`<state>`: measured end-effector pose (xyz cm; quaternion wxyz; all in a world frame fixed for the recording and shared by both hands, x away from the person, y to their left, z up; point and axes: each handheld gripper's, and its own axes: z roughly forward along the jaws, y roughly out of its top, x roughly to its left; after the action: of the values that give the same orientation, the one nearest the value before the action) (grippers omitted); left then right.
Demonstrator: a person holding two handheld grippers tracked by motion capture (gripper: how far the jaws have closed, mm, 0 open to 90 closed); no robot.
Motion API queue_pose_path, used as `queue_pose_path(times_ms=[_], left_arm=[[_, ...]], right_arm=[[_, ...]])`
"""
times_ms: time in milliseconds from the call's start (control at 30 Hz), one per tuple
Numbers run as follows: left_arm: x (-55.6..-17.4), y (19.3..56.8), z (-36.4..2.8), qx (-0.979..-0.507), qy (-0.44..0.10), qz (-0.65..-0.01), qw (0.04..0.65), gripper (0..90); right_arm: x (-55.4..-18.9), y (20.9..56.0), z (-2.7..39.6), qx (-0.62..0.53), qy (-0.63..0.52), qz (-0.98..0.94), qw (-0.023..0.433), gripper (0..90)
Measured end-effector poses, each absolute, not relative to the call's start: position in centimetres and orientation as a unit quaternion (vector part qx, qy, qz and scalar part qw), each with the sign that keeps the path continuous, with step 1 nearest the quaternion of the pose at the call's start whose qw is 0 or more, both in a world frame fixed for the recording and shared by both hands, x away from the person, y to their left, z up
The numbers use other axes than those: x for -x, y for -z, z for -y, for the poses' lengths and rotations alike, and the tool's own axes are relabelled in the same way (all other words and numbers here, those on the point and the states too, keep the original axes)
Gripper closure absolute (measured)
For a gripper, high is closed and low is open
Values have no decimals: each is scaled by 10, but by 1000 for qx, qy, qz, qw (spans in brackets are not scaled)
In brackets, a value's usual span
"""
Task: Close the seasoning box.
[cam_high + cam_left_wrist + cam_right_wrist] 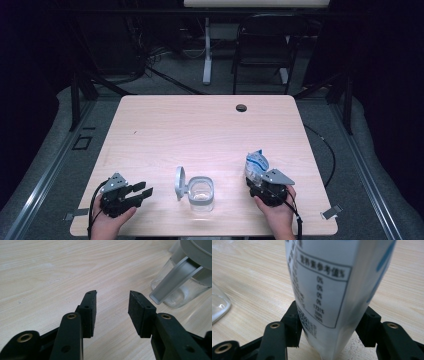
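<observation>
High view, L to R: left gripper (141, 192) low left of frame, resting on table (200, 125) w/ hand (107, 220) behind it, jaws spread wide, nothing between; same in left gripper view (112, 310), pads apart over bare wood. Lower centre: clear container (201, 194), grey rim, hinged lid (180, 183) flipped open and standing up on its left side; seen also at upper right of left gripper view (180, 287), close to but apart from that gripper. Lower right: white-and-blue pouch (256, 165) upright, bottom end sitting between jaws of right gripper (257, 184). Right gripper view: pouch (332, 290) between both pads (293, 325), jaws fairly wide and touching its sides, so prob. gripped; how firm, can't tell. Glass edge at far left of that view.

Step in hand, judged: securing pouch, ahead of emptying into open container. Next move prob. needs: firm squeeze so the soft pouch won't slip, lift, carry left over container mouth, tip w/ opening down. Left gripper free to steady container. Whether pouch top is open: can't tell.
</observation>
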<state>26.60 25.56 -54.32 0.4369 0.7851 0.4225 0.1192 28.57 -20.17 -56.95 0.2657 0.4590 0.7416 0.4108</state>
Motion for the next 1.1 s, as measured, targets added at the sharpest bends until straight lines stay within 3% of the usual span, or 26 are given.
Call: queue_pose_path(times_ms=[1100], left_arm=[[-263, 544, -266, -783, -130, -431, 430, 585]], right_arm=[[-275, 547, 191, -417, -425, -757, 268, 464]])
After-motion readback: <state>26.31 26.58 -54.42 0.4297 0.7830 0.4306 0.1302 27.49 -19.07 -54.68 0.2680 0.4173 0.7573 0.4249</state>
